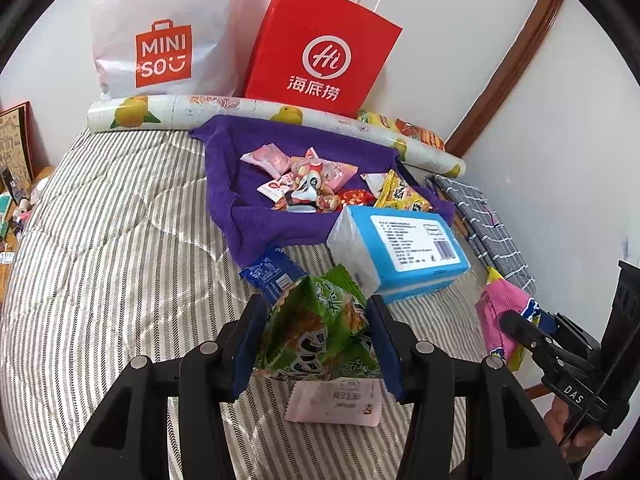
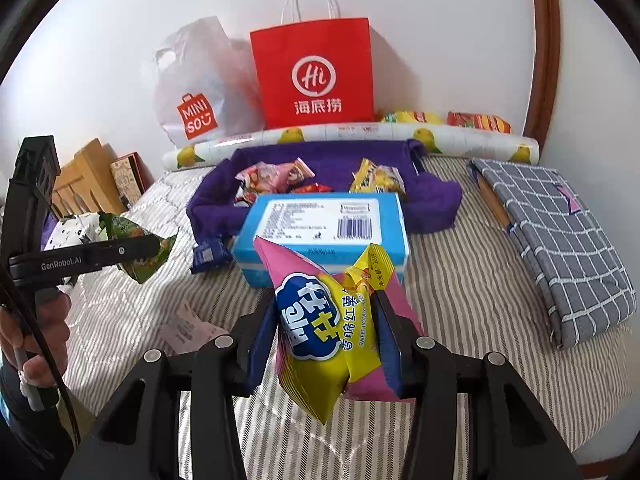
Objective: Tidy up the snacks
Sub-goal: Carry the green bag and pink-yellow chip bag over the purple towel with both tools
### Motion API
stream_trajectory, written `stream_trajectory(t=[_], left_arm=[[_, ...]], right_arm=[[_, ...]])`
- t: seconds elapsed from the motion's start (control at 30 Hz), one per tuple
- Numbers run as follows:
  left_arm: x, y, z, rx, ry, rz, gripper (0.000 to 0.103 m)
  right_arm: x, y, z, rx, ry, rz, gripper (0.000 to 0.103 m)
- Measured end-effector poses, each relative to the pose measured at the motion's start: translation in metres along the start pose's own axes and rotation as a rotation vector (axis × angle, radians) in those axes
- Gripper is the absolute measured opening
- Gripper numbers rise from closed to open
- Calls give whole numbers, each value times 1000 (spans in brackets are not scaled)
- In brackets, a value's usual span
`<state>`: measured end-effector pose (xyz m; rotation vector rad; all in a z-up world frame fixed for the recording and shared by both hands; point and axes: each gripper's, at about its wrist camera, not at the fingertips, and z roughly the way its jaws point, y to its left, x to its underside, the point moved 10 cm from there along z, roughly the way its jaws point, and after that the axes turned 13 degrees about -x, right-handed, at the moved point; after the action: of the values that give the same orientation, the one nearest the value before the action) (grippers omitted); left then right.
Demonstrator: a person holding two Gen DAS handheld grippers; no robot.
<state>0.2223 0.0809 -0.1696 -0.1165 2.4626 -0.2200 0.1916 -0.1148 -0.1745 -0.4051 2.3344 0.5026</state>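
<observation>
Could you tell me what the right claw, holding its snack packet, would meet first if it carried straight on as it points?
Probably the blue tissue box lying directly ahead, though depth is hard to judge.

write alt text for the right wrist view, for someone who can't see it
The right gripper is shut on a pink and yellow snack bag above a striped bed. Behind it lie a blue tissue pack and a purple cloth heaped with snacks. At left, the left gripper holds a green snack bag.
</observation>
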Motion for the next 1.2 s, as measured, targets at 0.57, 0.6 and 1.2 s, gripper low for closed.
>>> stream_trajectory(t=[0.57,0.6,1.2], left_arm=[[-30,-22,-18,5,-39,16,49],[-31,-23,-17,9,-36,13,49],[-73,-33,-13,7,-55,25,49]], right_arm=[[-39,-1,-17,-68,-56,26,46],[-41,-2,-17,-66,-58,27,46],[-90,-10,-17,-71,-113,-6,46]])
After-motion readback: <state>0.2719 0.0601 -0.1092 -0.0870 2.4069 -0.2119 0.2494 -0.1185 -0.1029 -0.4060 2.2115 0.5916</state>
